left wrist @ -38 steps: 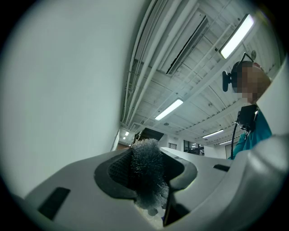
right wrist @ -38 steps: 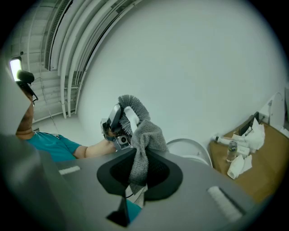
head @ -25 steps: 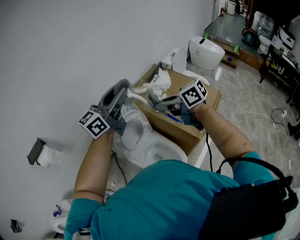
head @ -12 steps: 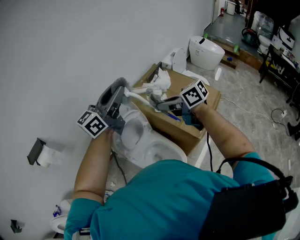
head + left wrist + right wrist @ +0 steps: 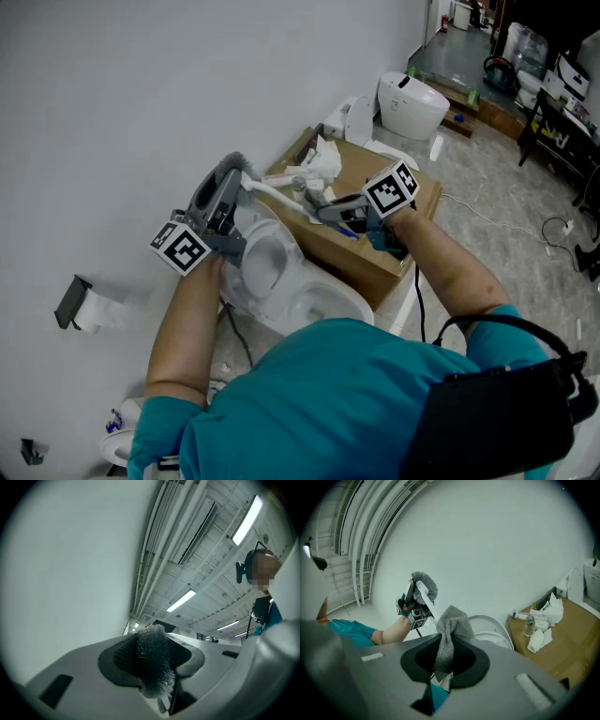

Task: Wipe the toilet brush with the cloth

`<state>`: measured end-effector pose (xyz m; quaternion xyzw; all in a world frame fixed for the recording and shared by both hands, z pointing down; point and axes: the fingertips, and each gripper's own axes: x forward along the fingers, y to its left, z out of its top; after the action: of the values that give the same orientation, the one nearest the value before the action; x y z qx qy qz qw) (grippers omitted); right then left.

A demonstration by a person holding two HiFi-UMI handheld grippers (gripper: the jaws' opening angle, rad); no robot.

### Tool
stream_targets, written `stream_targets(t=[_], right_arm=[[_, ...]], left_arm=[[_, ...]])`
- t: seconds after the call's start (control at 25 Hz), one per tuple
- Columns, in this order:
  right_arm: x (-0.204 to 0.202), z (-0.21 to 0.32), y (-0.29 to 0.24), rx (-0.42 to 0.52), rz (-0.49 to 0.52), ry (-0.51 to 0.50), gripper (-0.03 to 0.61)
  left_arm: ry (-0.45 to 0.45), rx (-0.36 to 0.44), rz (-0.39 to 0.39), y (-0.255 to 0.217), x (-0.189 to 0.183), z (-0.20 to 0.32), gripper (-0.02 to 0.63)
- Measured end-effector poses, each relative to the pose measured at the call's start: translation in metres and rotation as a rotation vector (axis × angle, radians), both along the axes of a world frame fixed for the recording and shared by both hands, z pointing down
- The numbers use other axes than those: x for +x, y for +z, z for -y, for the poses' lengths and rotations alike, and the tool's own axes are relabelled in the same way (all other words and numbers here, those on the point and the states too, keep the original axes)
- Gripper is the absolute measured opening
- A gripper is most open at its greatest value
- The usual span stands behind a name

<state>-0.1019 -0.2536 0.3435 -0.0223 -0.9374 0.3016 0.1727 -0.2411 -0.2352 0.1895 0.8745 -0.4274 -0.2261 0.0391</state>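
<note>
- Grey bristles of the toilet brush (image 5: 425, 585) filled the gap between the jaws of the left gripper (image 5: 151, 665). The jaws were clamped on the brush at its head.
- In the right gripper view the bristle head poked out above the left gripper, which was raised in front of the white wall (image 5: 141, 112).
- The brush's white handle (image 5: 272, 195) slanted down and away from the head toward the right gripper (image 5: 447, 660).
- The right gripper's jaws were closed on a grey knitted cloth (image 5: 450, 630). The cloth was pinched at its lower part, and its bunched top stood up out of the jaws.
- The handle ran down to the top of the cloth and passed out of sight behind it. Whether the cloth wrapped round the handle could not be told.
- Both grippers were held over a white toilet (image 5: 281, 277) that stood against the wall.
- Just beside the toilet sat a cardboard box (image 5: 398, 248). On top of it lay crumpled white paper (image 5: 536, 639) and a small bottle (image 5: 528, 625).
- A toilet roll holder (image 5: 80, 305) hung on the wall to the left of the person's left arm.
- A second toilet (image 5: 412, 103) stood well apart, farther along the floor.
</note>
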Motion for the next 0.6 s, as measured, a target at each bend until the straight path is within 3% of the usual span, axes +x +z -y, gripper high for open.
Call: stream_targets(t=[0.6], right_arm=[[0.008, -0.004, 0.009, -0.026, -0.009, 0.005, 0.021]], left_arm=[[-0.021, 0.013, -0.042, -0.007, -0.015, -0.005, 0.158]])
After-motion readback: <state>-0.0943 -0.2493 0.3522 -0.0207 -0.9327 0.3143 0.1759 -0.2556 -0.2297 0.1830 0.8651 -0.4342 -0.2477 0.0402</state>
